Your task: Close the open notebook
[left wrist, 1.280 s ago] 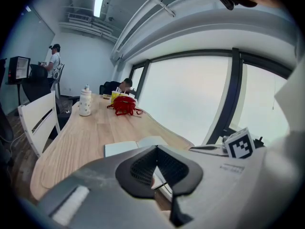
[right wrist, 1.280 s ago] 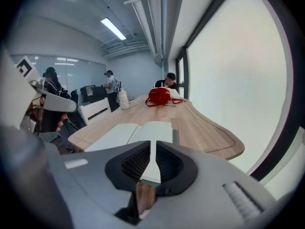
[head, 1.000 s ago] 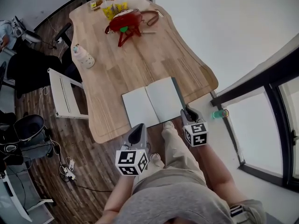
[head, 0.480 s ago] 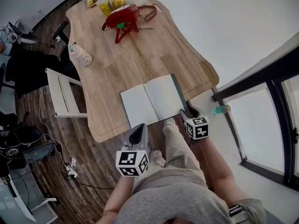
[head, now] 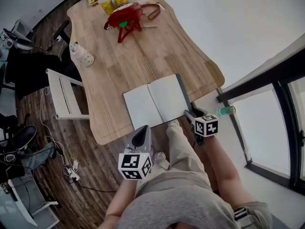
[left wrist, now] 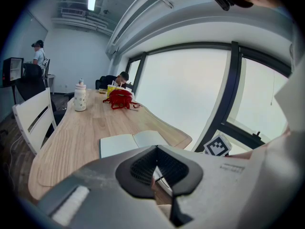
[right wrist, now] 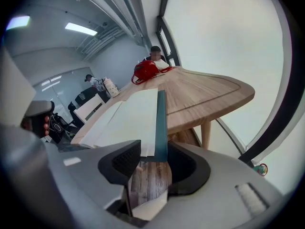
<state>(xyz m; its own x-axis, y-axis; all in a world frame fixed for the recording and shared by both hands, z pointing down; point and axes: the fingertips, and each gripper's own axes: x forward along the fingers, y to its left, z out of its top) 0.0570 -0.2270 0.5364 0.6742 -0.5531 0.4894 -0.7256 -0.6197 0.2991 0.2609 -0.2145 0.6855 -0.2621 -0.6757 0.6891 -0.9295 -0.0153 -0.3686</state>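
While open, notebook (head: 157, 104) nr table (head: 119, 66) edge

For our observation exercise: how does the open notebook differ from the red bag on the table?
The notebook lies flat and open, showing blank pale pages; the red bag is a bulging heap with loose straps. The notebook sits by the edge nearest the person; the red bag is at the far end. Both rest on the wooden table.

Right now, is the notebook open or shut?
Open: the teal-covered notebook lies spread flat on the wooden table, both white pages showing.
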